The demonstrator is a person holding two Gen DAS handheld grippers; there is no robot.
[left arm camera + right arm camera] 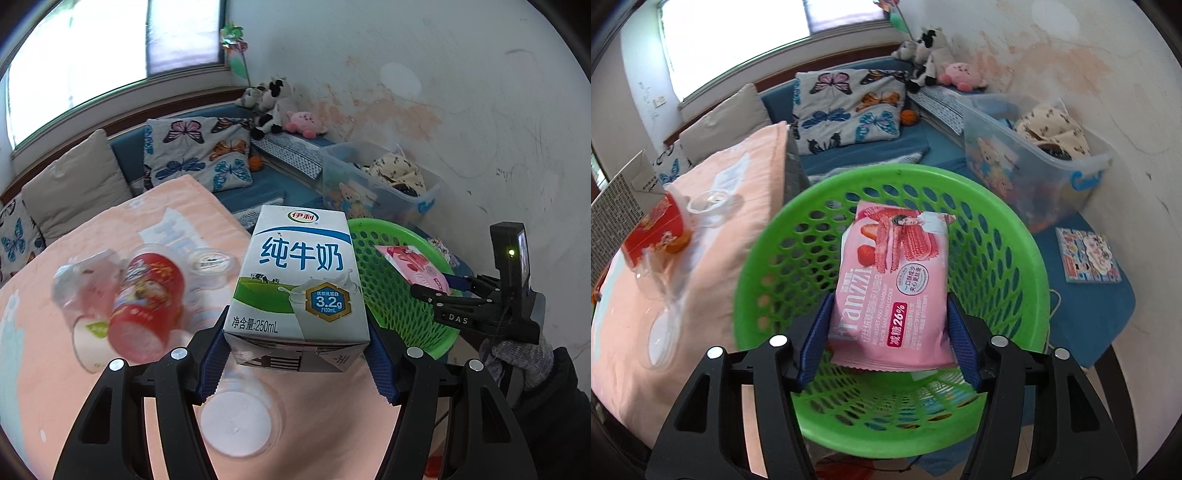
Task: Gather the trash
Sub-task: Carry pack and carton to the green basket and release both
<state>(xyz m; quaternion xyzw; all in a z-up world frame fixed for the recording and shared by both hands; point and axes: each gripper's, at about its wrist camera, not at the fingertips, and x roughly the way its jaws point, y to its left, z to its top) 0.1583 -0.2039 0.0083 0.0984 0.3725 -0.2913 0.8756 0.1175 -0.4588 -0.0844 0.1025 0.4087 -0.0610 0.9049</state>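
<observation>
The milk carton (297, 275) is clamped upright between the blue pads of the left claw (297, 356), carried above the pink-covered bench (44, 369) and near the green basket (406, 295), presumably on its way to be dropped there. The pink biscuit wrapper (892, 291) sits between the fingers of the right claw (888, 341), directly over the mouth of the green basket (1015, 258); the jaws stand about as wide as the packet, and whether the pads press on it or have let go cannot be told. Its position over the opening suggests a release into the basket. The basket is perforated plastic; its floor shows through the lattice, with only pale scraps visible at the bottom, too indistinct to name. Trash remaining on the bench includes a red cup (146, 306) lying on its side, a crumpled clear wrapper (83, 282), a small lidded tub (210, 262) and a clear plastic cup (240, 421) below the left claw. Beyond the basket stands a clear storage bin (1034, 162) holding fabric items.
</observation>
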